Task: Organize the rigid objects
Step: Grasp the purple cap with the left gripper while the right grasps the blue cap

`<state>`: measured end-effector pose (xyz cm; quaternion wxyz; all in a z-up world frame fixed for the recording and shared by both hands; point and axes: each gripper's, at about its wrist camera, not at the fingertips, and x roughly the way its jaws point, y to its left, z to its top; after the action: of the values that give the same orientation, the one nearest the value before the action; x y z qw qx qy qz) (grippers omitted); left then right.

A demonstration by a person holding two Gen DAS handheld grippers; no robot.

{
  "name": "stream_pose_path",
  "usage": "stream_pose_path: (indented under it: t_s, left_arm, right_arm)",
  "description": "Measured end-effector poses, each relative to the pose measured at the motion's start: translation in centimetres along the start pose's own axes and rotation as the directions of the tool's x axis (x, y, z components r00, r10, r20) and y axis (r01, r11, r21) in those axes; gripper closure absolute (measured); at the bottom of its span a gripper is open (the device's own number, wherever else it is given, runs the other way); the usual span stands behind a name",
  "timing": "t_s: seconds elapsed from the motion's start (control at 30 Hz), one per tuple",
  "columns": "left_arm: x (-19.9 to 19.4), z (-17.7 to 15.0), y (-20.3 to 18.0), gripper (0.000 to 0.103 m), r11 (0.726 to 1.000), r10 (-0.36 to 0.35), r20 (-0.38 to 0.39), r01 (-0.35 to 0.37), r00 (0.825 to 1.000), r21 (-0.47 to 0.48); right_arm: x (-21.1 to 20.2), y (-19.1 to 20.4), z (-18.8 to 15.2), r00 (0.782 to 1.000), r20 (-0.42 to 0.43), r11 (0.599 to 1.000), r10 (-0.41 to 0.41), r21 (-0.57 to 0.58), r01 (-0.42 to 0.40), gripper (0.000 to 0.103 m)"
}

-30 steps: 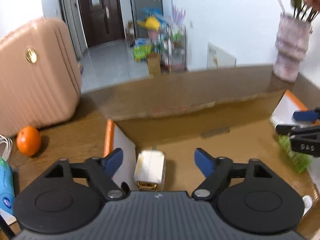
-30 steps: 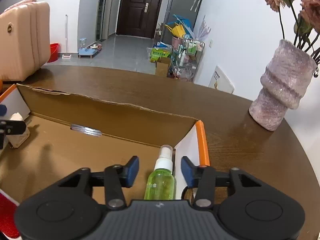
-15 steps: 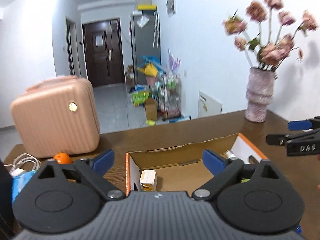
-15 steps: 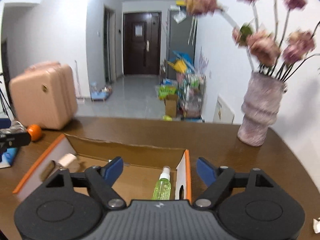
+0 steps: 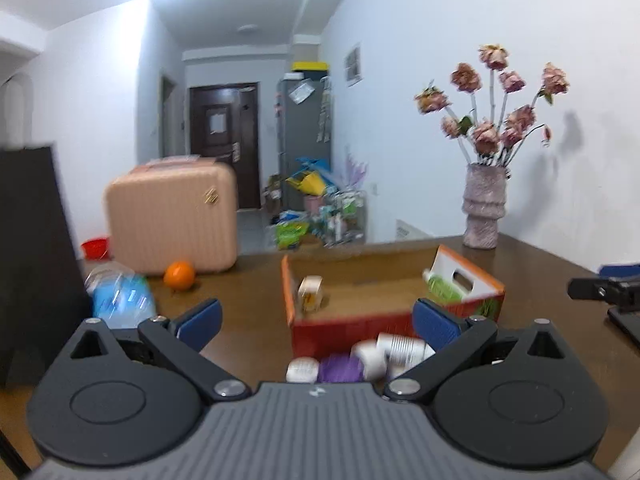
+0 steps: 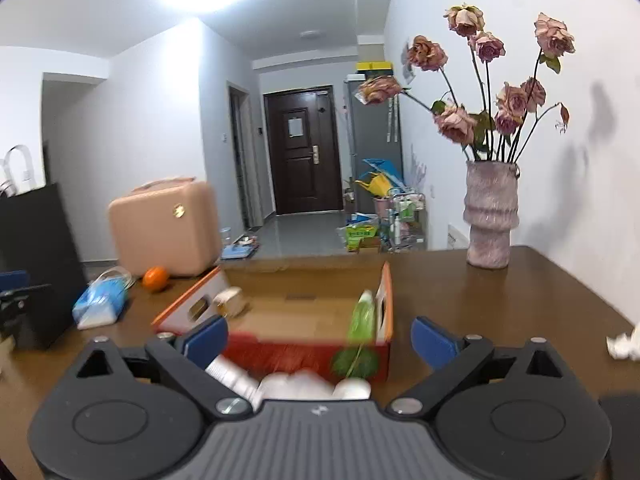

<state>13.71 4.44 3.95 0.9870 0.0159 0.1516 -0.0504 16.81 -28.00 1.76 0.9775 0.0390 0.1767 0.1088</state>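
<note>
A pink suitcase (image 6: 164, 228), orange (image 6: 155, 278) and flower vase (image 6: 490, 216) share the table (image 6: 500, 300).

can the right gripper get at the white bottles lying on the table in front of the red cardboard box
Probably yes. The right gripper is open and empty, and the white bottles lie on open table just below it, on the near side of the red cardboard box, with nothing over them.

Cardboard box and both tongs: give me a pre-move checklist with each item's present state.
1. Left tongs empty, just opened wide: ok.
2. Right tongs empty, just opened wide: ok.
3. White charger lies inside the cardboard box: ok.
4. Green spray bottle inside the box, at its other end: ok.
5. White bottles and purple item in front of the box, not in it: not ok.
6. Which loose item is nearest: cannot tell, blurred.
</note>
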Motion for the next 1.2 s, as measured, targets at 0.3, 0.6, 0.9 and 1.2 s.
stream_pose_path:
  t_s: [0.3, 0.6, 0.9, 1.2]
  left_arm:
    - [-0.9, -4.7, 1.4, 0.0, 0.998, 0.017, -0.118, -0.025, 0.993, -0.066]
    - [8.5, -5.9, -0.1, 0.024, 0.999, -0.037, -0.223, 0.039, 0.974, 0.005]
    - [18.7, -6.6, -1.8, 0.027, 0.99, -0.063, -0.316, 0.1, 0.947, 0.103]
    - [19.4, -6.9, -2.2, 0.048, 0.984, -0.096, -0.287, 0.135, 0.953, 0.118]
  right_arm:
    - [-1.9, 3.2, -6.6, 0.997, -0.072, 0.999, 0.013, -0.049, -0.016, 0.003]
    - [3.1, 1.3, -7.6, 0.981, -0.181, 0.997, -0.069, -0.033, 0.064, 0.013]
    - [9.4, -1.1, -7.8, 0.958, -0.267, 0.994, -0.106, -0.011, 0.107, 0.027]
    - [12.2, -1.4, -7.6, 0.944, -0.302, 0.991, -0.131, -0.041, 0.125, 0.05]
